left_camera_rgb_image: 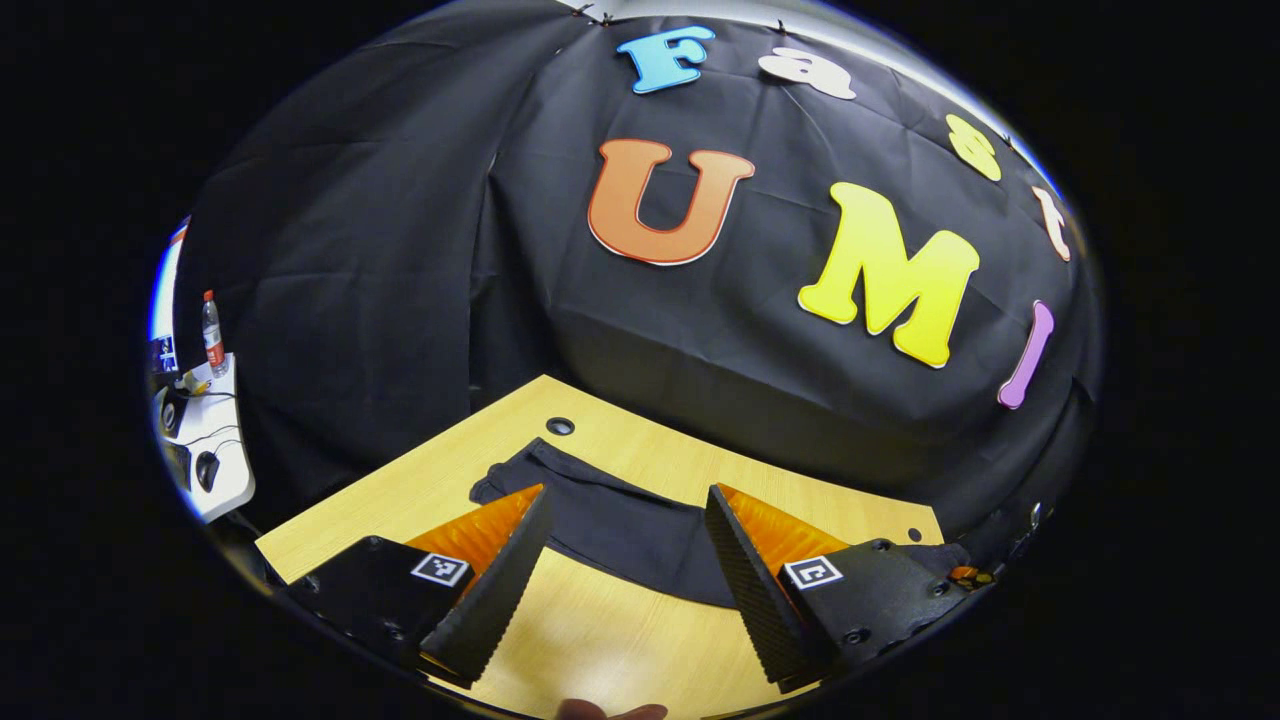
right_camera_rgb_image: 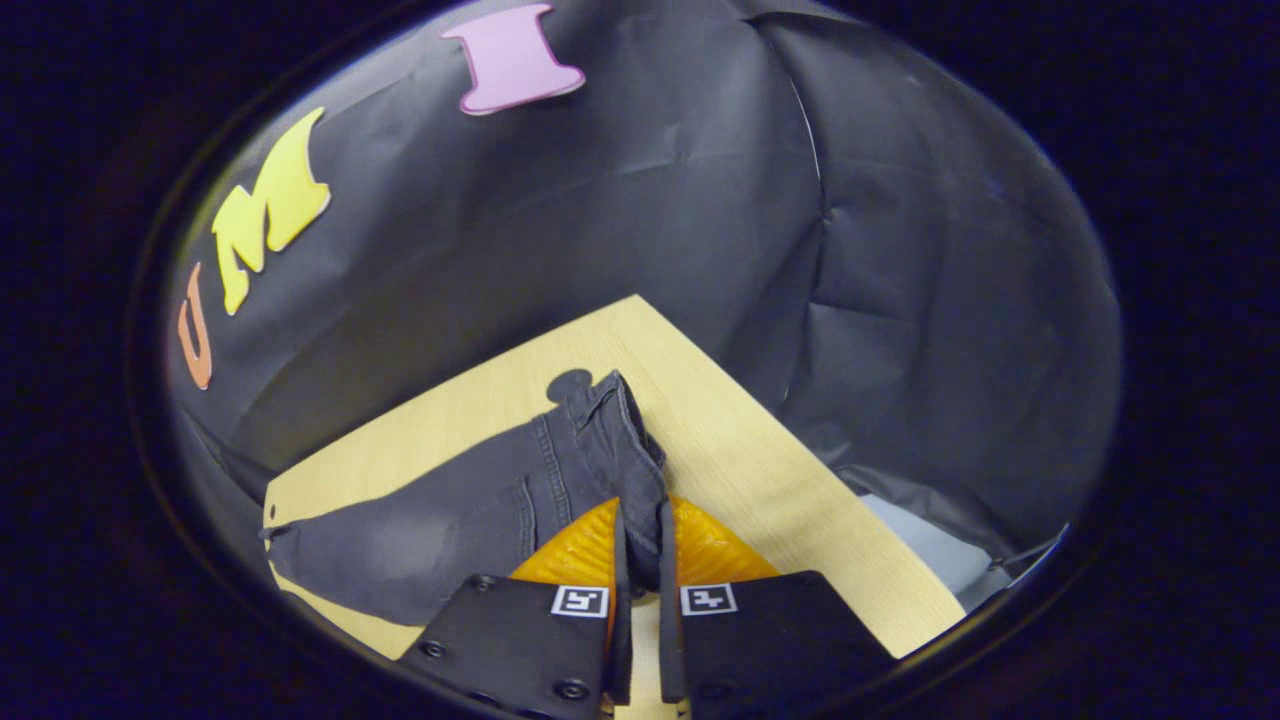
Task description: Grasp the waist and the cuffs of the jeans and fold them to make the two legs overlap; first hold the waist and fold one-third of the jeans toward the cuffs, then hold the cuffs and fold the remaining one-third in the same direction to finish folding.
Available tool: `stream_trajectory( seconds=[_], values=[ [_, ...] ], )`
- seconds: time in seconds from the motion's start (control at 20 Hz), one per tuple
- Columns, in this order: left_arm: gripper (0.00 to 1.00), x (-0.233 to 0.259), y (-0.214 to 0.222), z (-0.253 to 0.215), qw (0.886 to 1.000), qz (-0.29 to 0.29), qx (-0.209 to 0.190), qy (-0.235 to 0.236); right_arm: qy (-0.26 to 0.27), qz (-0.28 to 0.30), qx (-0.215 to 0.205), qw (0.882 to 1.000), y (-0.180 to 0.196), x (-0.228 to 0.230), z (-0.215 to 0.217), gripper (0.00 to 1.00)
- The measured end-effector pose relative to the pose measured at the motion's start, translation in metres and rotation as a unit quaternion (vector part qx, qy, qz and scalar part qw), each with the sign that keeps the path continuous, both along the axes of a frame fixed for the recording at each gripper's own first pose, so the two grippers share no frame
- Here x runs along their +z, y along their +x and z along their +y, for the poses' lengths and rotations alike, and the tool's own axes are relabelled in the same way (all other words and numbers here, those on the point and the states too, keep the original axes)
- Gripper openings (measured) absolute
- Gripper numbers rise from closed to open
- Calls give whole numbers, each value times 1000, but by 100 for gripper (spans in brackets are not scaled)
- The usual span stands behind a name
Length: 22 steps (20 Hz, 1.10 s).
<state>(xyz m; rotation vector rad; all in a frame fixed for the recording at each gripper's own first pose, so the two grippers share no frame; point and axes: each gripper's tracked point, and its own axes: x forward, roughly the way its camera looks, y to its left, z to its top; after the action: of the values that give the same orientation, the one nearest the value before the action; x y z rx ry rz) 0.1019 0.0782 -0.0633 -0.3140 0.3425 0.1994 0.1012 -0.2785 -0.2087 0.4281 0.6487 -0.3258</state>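
Observation:
Dark grey jeans (right_camera_rgb_image: 470, 520) lie on the light wooden table (right_camera_rgb_image: 760, 470). In the right gripper view, my right gripper (right_camera_rgb_image: 640, 520) is shut on the waist edge (right_camera_rgb_image: 620, 440) of the jeans, and the cloth bunches up between the fingers. The legs stretch away to the left in that view. In the left gripper view, the cuff end of the jeans (left_camera_rgb_image: 610, 510) lies just beyond my left gripper (left_camera_rgb_image: 625, 505), which is open and hovers above the table with nothing between its fingers.
A cable hole (left_camera_rgb_image: 560, 426) sits in the table near the far edge. A side table (left_camera_rgb_image: 205, 440) with a bottle (left_camera_rgb_image: 212, 335) and small items stands at the far left. A fingertip (left_camera_rgb_image: 610, 710) shows at the bottom edge.

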Motion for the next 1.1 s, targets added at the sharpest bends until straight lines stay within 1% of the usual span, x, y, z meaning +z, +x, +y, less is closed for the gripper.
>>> stream_trajectory(
  seconds=[0.05,0.1,0.2,0.3,0.35,0.4,0.55,0.6,0.65,0.7,0.75,0.85,0.9,0.95,1.05,1.1],
  values=[
    [99,0,-2,3,1000,-4,-1,3,-9,-8,5,1000,-2,16,5,9],
    [98,0,-5,7,1000,-8,-3,9,-19,-18,11,1000,-5,33,14,12],
    [98,-1,-10,16,1000,-16,-6,18,-45,-38,28,998,-5,67,33,12],
    [98,-2,-15,25,1000,-23,-5,17,-78,-60,52,994,-2,101,60,12],
    [99,-2,-17,30,1000,-27,-3,16,-91,-71,65,991,-1,119,77,9],
    [99,-2,-19,34,999,-30,-3,21,-107,-78,81,988,1,135,97,12],
    [98,-5,-20,43,998,-31,-20,48,-150,-104,145,972,-1,182,170,12],
    [99,-3,-19,44,998,-36,-27,53,-158,-112,165,967,-3,197,188,11],
    [99,-2,-18,46,997,-40,-33,57,-161,-121,183,962,-4,210,209,14],
    [99,-3,-17,48,997,-44,-38,57,-160,-128,200,958,-3,222,228,14],
    [98,-4,-16,50,997,-47,-42,54,-160,-133,215,954,-2,231,245,14],
    [98,-9,-17,54,997,-50,-48,41,-157,-135,243,948,3,238,285,9],
    [98,-11,-17,59,997,-50,-49,36,-158,-129,255,945,3,237,304,11],
    [98,-14,-18,64,997,-49,-48,31,-155,-124,267,943,1,234,324,11],
    [99,-20,-22,77,998,-49,-45,20,-154,-113,286,939,0,215,370,11],
    [98,-26,-27,85,998,-48,-40,15,-157,-109,295,936,-1,203,387,9]
  ],
)
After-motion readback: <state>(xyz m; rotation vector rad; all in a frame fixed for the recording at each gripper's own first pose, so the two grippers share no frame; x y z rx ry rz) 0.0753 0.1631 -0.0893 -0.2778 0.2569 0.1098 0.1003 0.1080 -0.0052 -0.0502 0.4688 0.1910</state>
